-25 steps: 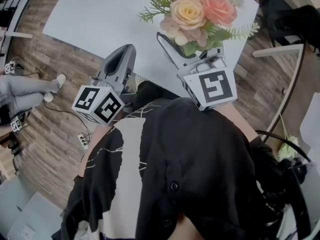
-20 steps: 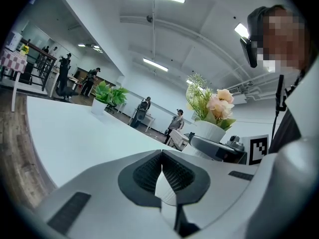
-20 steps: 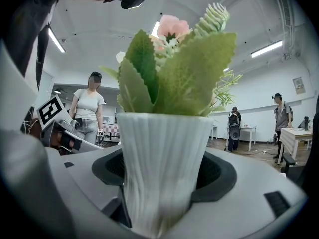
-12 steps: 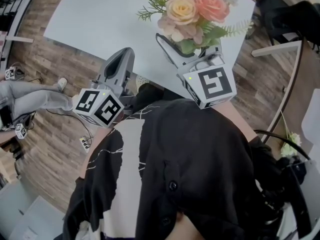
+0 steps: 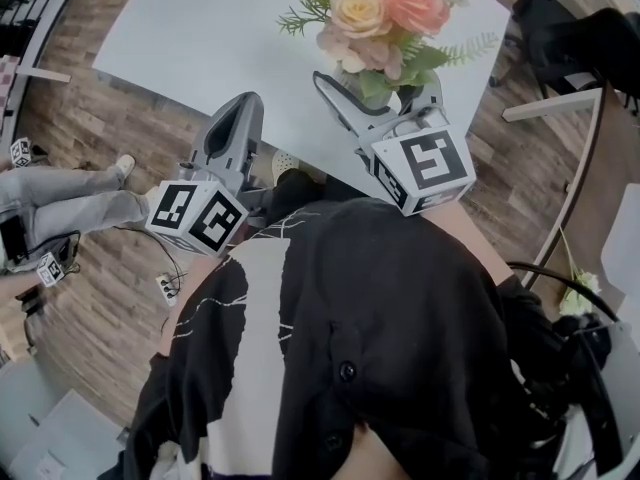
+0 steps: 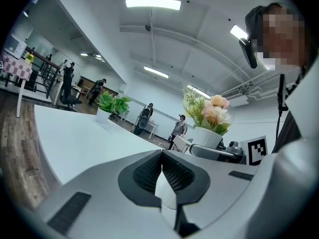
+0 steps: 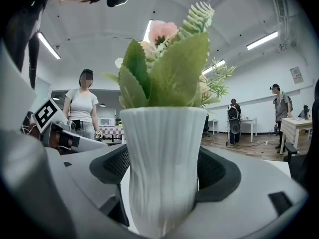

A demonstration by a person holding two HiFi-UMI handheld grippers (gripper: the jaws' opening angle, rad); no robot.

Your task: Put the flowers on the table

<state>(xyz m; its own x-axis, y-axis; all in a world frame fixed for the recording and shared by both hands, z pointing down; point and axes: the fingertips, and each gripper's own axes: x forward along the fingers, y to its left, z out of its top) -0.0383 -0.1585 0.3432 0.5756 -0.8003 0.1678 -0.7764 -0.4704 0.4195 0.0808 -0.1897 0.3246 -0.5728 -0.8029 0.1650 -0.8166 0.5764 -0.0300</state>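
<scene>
1. Surface and room: a pale, smooth counter stands on a wood-plank floor. The left tool view adds an open hall with strip lights and a potted plant at the counter's far edge.
2. Task object: artificial flowers, peach and pink with green leaves, sit in a ribbed white vase close to the counter's near edge. Its base is hidden.
3. Right tool: the jaws are spread and have just been opening. The vase stands between the dark, textured pads.
4. Left tool: the jaws are pressed together at the tips and empty, held over the near edge.
5. View differences: only the head view shows the black garment and the marker cubes.
</scene>
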